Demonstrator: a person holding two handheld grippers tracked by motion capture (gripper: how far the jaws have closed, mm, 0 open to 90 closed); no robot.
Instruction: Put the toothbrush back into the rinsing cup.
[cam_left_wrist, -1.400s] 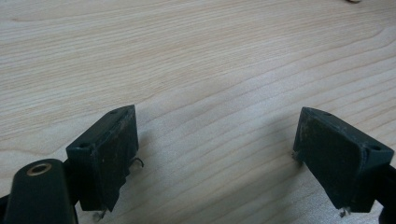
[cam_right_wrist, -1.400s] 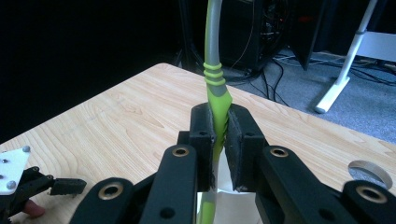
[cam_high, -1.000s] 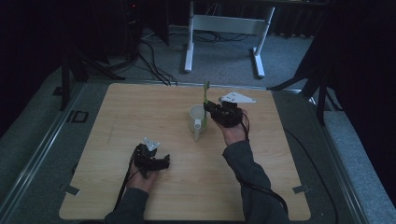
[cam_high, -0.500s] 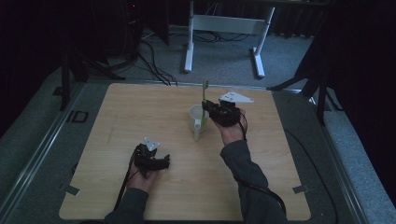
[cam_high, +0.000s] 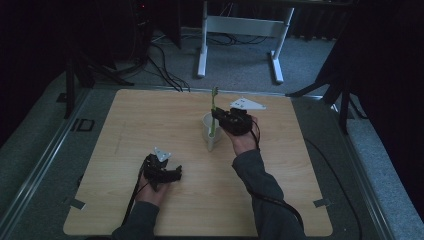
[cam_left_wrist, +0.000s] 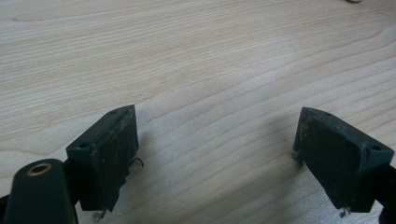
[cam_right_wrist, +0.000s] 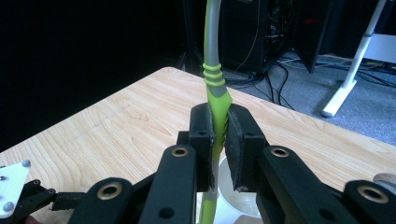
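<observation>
A green and grey toothbrush (cam_high: 214, 107) stands upright with its lower end inside a white cup (cam_high: 210, 131) near the middle of the wooden table (cam_high: 150, 120). My right gripper (cam_high: 223, 120) is shut on the toothbrush handle (cam_right_wrist: 218, 105) just above the cup (cam_right_wrist: 233, 198); in the right gripper view both pads (cam_right_wrist: 240, 135) press the green grip. My left gripper (cam_high: 172, 172) rests low on the table nearer the front, its jaws wide open with only bare wood between the pads (cam_left_wrist: 116, 149).
A white frame with two feet (cam_high: 240, 40) stands on the grey floor beyond the table. Cables (cam_high: 165, 65) run over the floor at the back left. Dark stands (cam_high: 340, 85) flank the table's back corners. Tape marks (cam_high: 75, 202) sit at the front corners.
</observation>
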